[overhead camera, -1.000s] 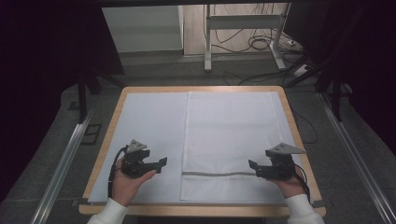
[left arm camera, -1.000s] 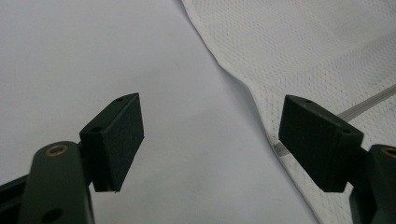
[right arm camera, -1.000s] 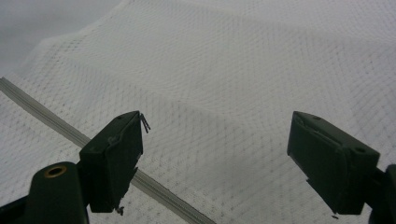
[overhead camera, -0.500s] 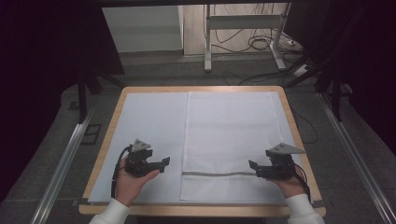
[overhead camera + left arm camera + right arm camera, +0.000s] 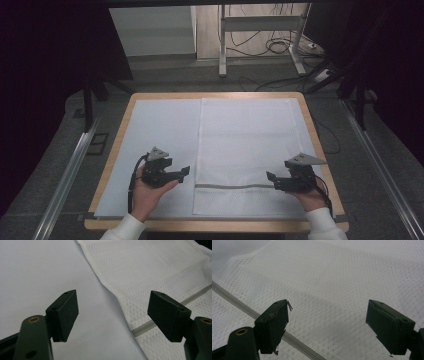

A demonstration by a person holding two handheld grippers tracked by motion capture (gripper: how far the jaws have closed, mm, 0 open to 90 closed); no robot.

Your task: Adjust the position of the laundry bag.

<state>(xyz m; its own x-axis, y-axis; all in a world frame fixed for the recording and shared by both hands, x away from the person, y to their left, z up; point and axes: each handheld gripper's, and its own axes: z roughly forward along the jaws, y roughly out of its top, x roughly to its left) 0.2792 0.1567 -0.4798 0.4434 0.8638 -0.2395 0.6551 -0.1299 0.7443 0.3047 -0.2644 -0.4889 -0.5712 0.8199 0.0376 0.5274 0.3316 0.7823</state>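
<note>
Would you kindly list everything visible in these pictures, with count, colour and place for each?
mesh laundry bag: one, white, lying flat on the right half of the table.
zip: one, grey, running across the bag near its near end.
table cover: one, pale bluish white, spread over the tabletop.
table: one, light wood rim, centre of the high view.
metal stand: one, white, on the floor beyond the table.
cables: several, dark, on the floor by the stand.
left gripper: one, black, open, above the cover beside the bag's left edge.
right gripper: one, black, open, over the bag's right side near the zip.
</note>
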